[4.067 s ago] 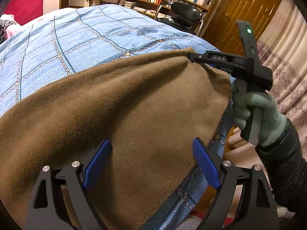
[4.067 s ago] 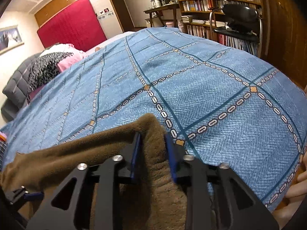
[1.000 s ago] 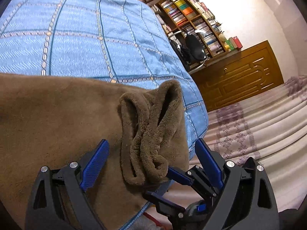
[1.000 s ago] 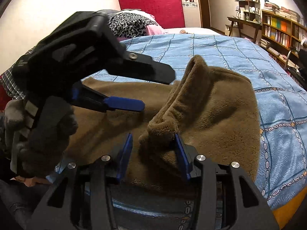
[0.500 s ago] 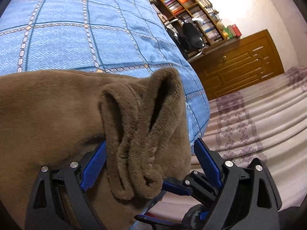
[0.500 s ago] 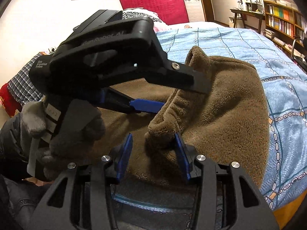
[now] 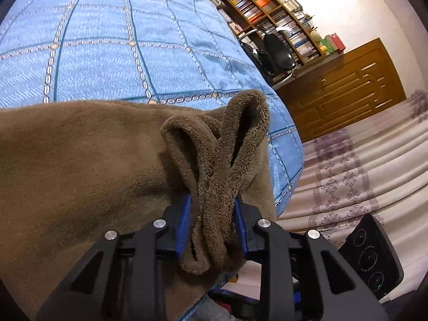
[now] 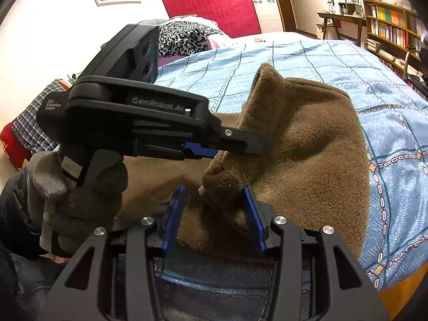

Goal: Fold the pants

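Pants: one brown fleece pair point(image 7: 80, 160), spread on the near corner of the bed point(image 7: 107, 40), one end bunched into upright folds at the bed's edge.
Left gripper point(image 7: 212, 222): jaws clamped tight on the bunched folds; both blue pads press the fleece, which bulges above and droops below them.
Right gripper point(image 8: 214, 214): jaws partly apart; the bunched end sits between them, against the right-hand pad, with a gap on the other side. Whether that counts as a grip I cannot tell from here.
Left hand point(image 8: 77, 187): one grey glove, wrapped round the left gripper's handle, off the bed's near edge.
Count: two grippers, each with two blue pads; one pair of pants; one bed with a blue checked cover.
Beyond the bed: one black office chair point(image 7: 278, 50), bookshelves point(image 7: 267, 8), one wooden door point(image 7: 347, 85).
Head of the bed: a red panel point(image 8: 211, 2), one leopard-print cushion point(image 8: 184, 38).
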Tool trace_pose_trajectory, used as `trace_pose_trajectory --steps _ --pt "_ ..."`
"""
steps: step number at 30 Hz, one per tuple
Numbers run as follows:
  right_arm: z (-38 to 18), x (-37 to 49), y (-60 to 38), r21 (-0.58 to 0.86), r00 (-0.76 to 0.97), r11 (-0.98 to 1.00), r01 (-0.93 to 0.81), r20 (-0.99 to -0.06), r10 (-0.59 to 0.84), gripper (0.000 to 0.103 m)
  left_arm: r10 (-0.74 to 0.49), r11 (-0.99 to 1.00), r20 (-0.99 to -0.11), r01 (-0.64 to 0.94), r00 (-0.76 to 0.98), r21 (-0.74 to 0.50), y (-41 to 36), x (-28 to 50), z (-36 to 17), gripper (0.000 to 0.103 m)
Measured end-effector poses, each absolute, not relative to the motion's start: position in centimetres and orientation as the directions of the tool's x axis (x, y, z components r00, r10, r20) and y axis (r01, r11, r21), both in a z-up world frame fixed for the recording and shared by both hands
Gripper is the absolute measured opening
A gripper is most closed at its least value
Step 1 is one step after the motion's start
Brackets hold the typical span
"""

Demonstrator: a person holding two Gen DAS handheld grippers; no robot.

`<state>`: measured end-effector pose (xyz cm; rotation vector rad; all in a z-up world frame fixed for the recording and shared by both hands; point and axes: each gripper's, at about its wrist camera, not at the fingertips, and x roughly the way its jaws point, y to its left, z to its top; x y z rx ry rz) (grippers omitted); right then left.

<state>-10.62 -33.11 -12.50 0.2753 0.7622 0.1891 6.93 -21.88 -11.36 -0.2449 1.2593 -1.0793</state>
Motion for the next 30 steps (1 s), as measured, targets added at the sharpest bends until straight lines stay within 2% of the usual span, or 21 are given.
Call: trace_pose_trajectory --steps 11,16,30 --pt "-10.6 -11.8 -34.8 0.343 0.74 0.938 -0.05 -0.618 0.266 0.046 -0.781 0.52 -0.625 0.546 -0.007 -0.657 -19.5 6.6 -8.5 0.027" --pt "-9.4 -11.4 -35.4 0.35 0.752 0.936 -0.047 -0.604 0.264 0.05 -0.786 0.548 -0.615 0.53 0.061 -0.647 -16.1 7.2 -6.7 0.027" --pt "-9.1 -7.2 -30.6 0.204 0.718 0.979 -0.023 -0.678 0.158 0.05 -0.723 0.685 -0.632 0.405 0.278 -0.606 -2.3 7.7 -4.8 0.027"
